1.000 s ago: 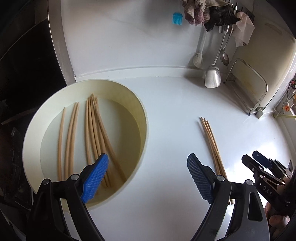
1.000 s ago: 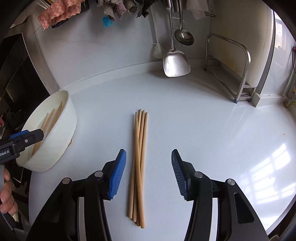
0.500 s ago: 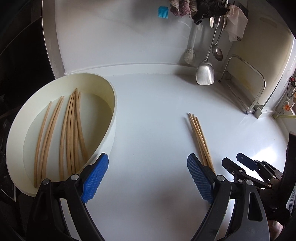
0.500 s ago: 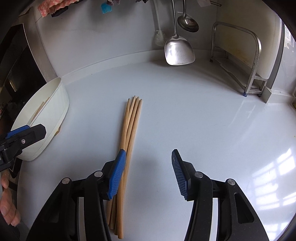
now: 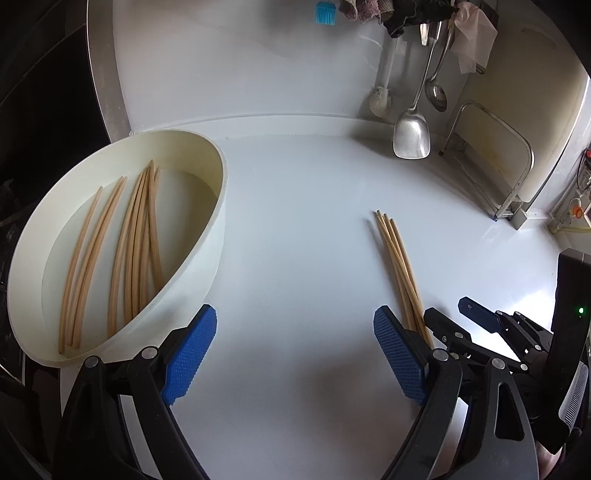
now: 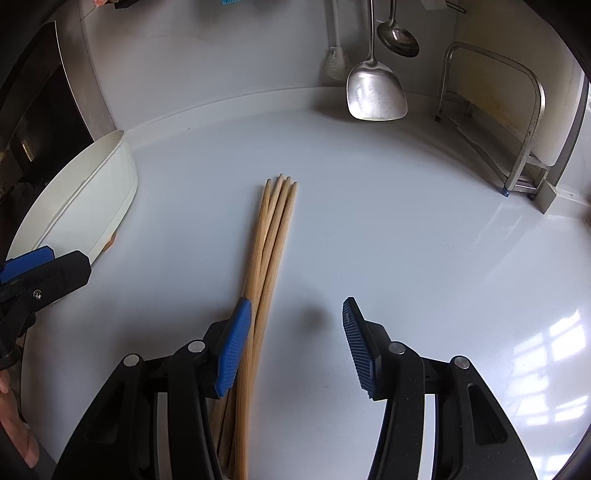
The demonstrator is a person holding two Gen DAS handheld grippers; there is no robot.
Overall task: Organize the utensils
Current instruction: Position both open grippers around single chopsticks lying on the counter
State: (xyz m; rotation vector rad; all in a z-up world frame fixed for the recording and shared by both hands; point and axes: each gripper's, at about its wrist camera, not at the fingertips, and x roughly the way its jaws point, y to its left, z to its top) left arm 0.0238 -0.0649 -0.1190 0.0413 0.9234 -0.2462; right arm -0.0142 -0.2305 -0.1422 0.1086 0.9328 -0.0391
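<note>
A bundle of several wooden chopsticks (image 6: 271,236) lies on the white counter; it also shows in the left wrist view (image 5: 397,258). My right gripper (image 6: 291,339) is open, low over the near end of the bundle, which runs just inside its left finger. A cream round bowl (image 5: 218,206) at the left holds several more chopsticks (image 5: 140,243); the bowl also shows in the right wrist view (image 6: 110,192). My left gripper (image 5: 295,354) is open and empty over the counter between bowl and bundle. The right gripper shows in the left wrist view (image 5: 465,317).
A steel spatula (image 6: 375,88) and ladle (image 6: 397,37) hang at the back wall beside a white brush (image 6: 338,62). A metal rack (image 6: 517,122) stands at the back right. Cloths (image 5: 417,11) hang above. A dark stove area lies left of the bowl.
My left gripper has pulled back from over the bowl to the counter beside it. My right gripper has moved forward and right, so the bundle now lies by its left finger.
</note>
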